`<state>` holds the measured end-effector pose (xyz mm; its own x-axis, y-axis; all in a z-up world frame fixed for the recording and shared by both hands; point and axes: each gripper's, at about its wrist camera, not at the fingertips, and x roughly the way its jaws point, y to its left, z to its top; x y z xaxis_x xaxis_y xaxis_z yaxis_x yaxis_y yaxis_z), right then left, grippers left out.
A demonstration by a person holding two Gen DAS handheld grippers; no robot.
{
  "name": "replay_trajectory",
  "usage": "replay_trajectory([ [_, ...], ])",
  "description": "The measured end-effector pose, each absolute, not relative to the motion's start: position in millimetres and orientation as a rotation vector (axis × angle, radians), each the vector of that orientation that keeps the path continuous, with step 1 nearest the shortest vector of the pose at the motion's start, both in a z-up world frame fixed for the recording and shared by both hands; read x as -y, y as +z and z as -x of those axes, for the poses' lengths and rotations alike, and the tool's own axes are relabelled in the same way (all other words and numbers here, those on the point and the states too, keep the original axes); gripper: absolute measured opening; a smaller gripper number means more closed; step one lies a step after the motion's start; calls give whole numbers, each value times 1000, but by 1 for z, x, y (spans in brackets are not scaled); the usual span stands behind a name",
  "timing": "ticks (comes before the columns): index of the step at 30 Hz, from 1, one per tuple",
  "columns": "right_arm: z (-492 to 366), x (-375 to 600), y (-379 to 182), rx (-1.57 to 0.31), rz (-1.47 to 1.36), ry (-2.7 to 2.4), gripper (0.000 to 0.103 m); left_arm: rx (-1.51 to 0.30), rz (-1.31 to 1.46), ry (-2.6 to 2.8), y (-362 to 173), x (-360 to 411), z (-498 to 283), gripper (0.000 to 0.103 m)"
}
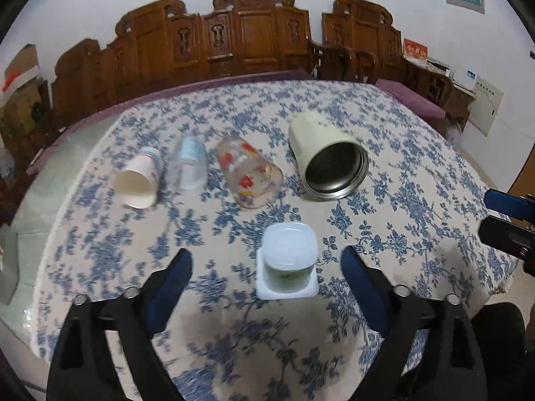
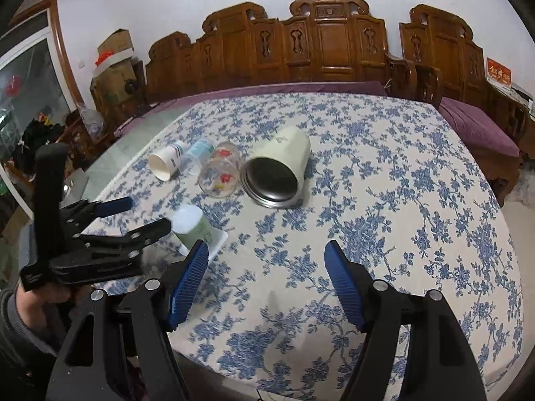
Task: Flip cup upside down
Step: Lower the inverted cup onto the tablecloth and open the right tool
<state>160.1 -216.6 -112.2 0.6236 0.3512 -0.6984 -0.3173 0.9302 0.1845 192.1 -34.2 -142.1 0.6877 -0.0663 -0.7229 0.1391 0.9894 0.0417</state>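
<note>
A small white-and-green plastic cup (image 1: 288,262) stands upside down on the tablecloth, base up; it also shows in the right wrist view (image 2: 195,229). My left gripper (image 1: 267,262) is open, one finger on each side of this cup, not touching it. Behind it lie on their sides a paper cup (image 1: 138,180), a clear cup with a blue label (image 1: 189,167), a glass with red flowers (image 1: 249,175) and a cream steel-lined mug (image 1: 326,157). My right gripper (image 2: 265,260) is open and empty over bare cloth, right of the left gripper (image 2: 133,215).
The round table (image 2: 401,183) has a blue-flowered cloth and drops off at its right and near edges. Carved wooden chairs (image 1: 247,36) stand behind it. Boxes (image 2: 115,63) and clutter are at the far left.
</note>
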Motion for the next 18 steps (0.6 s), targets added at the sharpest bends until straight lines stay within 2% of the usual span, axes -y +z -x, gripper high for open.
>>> replay_trajectory([
  [1, -158, 214, -110, -805, -47, 383, 74, -795, -94, -104, -136, 31, -187, 95],
  [4, -152, 207, -104, -794, -56, 381, 74, -804, -97, -99, -126, 25, -175, 95],
  [6, -148, 203, -102, -787, -60, 375, 89, -809, -109, -90, -121, 22, -165, 95],
  [8, -143, 200, -99, -770, -65, 367, 94, -810, -108, -86, -116, 18, -158, 95],
  [14, -127, 194, -93, -759, -87, 356, 101, -822, -100, -54, -105, 10, -129, 95],
  [18, -114, 191, -90, -753, -96, 349, 101, -817, -76, -47, -99, 3, -107, 95],
])
